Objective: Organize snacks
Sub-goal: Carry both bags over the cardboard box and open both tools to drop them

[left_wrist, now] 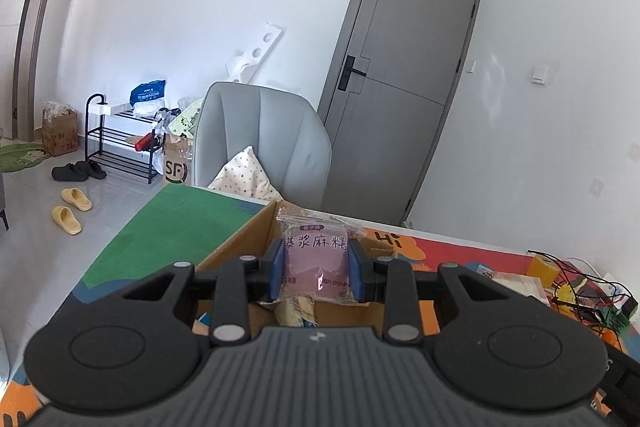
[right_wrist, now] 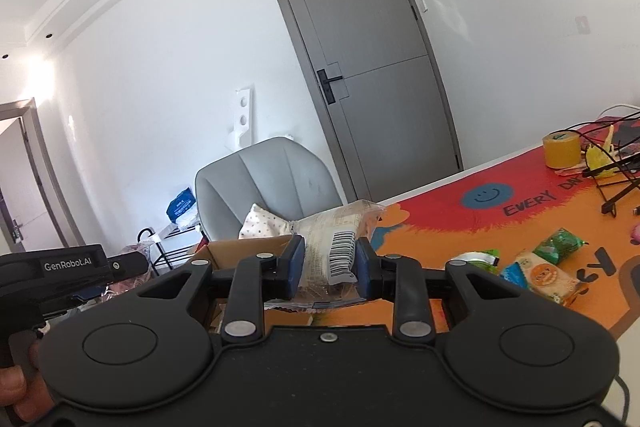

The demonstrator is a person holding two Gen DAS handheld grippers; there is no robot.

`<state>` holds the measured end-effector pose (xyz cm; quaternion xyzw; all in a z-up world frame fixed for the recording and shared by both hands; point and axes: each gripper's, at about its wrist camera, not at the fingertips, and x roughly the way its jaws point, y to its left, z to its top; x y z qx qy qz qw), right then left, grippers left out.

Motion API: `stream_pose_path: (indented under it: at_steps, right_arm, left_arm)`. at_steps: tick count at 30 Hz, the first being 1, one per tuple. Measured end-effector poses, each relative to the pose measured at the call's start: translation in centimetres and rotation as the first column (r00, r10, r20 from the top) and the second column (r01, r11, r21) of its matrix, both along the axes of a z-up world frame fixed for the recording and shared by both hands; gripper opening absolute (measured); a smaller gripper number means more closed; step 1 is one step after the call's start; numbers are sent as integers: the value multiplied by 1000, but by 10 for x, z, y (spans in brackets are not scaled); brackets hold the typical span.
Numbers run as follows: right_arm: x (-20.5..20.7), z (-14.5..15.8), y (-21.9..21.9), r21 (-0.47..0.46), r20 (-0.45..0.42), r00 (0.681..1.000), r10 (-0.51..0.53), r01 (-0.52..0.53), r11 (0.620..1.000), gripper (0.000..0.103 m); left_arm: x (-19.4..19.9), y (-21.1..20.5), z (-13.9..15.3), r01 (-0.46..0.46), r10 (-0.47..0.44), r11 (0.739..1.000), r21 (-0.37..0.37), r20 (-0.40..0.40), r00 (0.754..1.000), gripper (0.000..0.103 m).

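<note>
My left gripper [left_wrist: 316,273] is shut on a purple snack packet [left_wrist: 316,259] and holds it above the open cardboard box [left_wrist: 240,247], which has other packets inside. My right gripper [right_wrist: 327,269] is shut on a clear beige snack packet with a barcode [right_wrist: 340,239], held just right of the same box [right_wrist: 248,247]. The left gripper body shows at the left edge of the right wrist view [right_wrist: 72,267]. Loose snacks lie on the colourful mat: a green packet [right_wrist: 560,245], an orange-and-white packet [right_wrist: 546,277] and a small green one [right_wrist: 478,259].
A grey chair [left_wrist: 264,139] with a patterned cushion [left_wrist: 244,175] stands behind the table. A yellow tape roll [right_wrist: 560,149] and black cables [right_wrist: 612,171] sit at the far right of the mat. A shoe rack [left_wrist: 120,139] and boxes stand on the floor at left.
</note>
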<state>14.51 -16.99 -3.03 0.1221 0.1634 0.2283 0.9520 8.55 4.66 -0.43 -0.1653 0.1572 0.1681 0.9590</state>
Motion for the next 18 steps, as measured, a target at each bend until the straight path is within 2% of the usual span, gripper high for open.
stream_pose_path:
  at_steps: [7, 12, 18]
  right_arm:
    - [0, 4, 39, -28, 13, 999, 44, -43, 999, 29]
    - [-2, 5, 62, -45, 22, 997, 78, -77, 996, 29]
    - [-4, 5, 80, -41, 19, 991, 131, -130, 991, 29]
  left_arm:
    - [12, 28, -15, 5, -7, 999, -45, -47, 999, 32]
    - [2, 37, -12, 13, -13, 1000, -27, -18, 1000, 46]
    - [-10, 54, -7, -57, 57, 998, -37, -25, 998, 48]
